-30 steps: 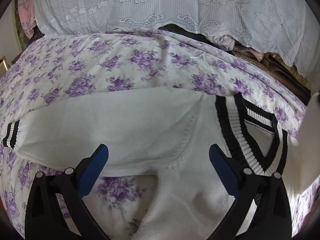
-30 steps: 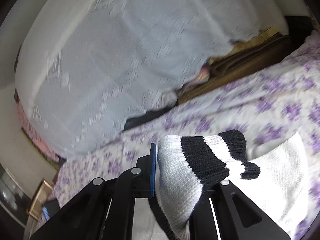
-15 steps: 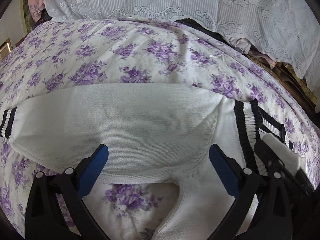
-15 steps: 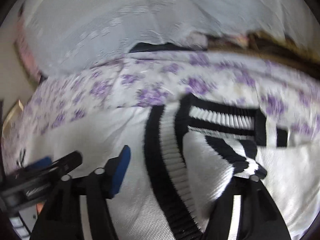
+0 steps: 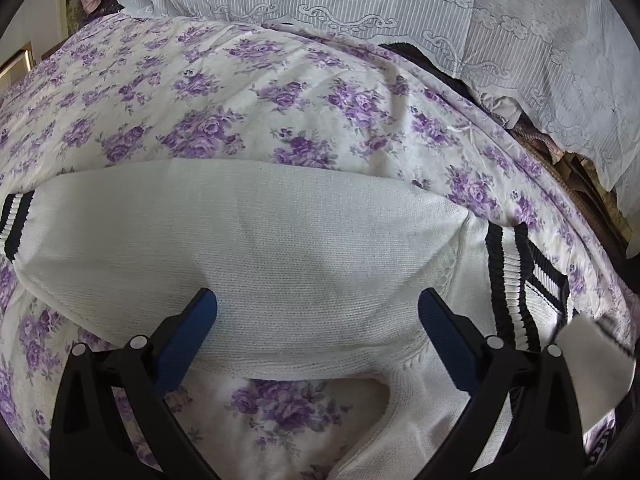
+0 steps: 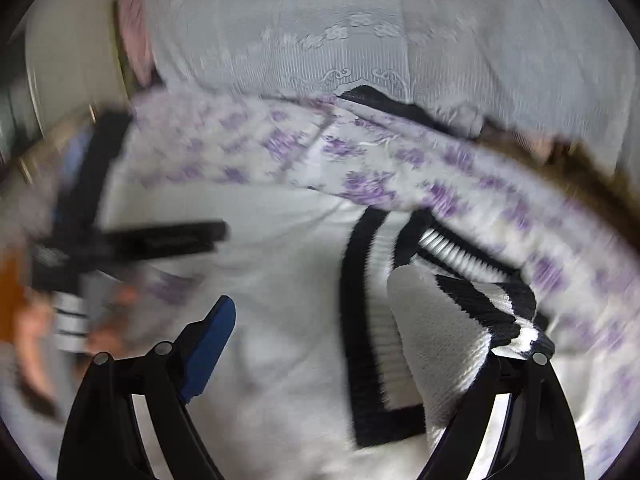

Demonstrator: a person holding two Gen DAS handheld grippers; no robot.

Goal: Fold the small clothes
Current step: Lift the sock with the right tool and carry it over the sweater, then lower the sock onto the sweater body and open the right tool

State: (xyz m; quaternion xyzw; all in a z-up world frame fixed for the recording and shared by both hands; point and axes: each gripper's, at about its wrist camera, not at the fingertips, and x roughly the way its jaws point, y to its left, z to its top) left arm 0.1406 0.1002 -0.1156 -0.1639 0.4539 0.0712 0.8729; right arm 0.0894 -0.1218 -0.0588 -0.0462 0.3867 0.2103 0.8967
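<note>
A small white knit sweater (image 5: 280, 248) with black-and-white ribbed trim lies on a purple-flowered bedspread (image 5: 240, 92). Its left sleeve stretches to the left, cuff (image 5: 14, 220) at the frame edge. My left gripper (image 5: 318, 316) is open just above the sleeve near the armpit. My right gripper (image 6: 360, 344) is open over the V-neck collar (image 6: 368, 320). The right sleeve's striped cuff (image 6: 480, 312) lies draped over the right finger, folded onto the chest. The right wrist view is blurred.
A white lace cover (image 5: 400, 8) hangs over stacked things at the back of the bed. Brown folded items (image 5: 580, 176) lie at the back right. The left gripper and the holding hand (image 6: 120, 240) show blurred at the left of the right wrist view.
My right gripper carried the right sleeve cuff down over the collar and opened, releasing its grip. My left gripper moved slightly forward over the left sleeve, still open.
</note>
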